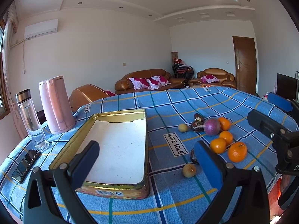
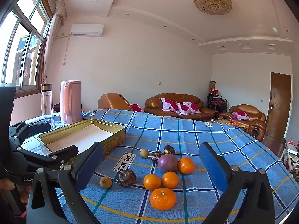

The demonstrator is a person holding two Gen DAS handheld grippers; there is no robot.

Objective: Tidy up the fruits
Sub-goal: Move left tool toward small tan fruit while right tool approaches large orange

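Spread wide and holding nothing, the left claw (image 1: 147, 160) hangs over the near end of an open gold tin (image 1: 97, 119), which sits on the left of the tabletop (image 1: 168, 100) under a blue checked cloth. Right of the tin lie four oranges (image 1: 237, 151), a purple onion (image 1: 211, 126), dark brown fruits and two small yellowish ones, all loose on the cloth. A pink kettle (image 1: 55, 104), a clear bottle (image 1: 30, 119) and a phone (image 1: 25, 165) stand far left.

From the right wrist, the right claw (image 2: 151, 162) is equally wide and empty, framing the fruit. The nearest orange (image 2: 163, 198) lies just ahead, the tin (image 2: 115, 136) off to the left, the left claw (image 2: 61, 150) beside it.
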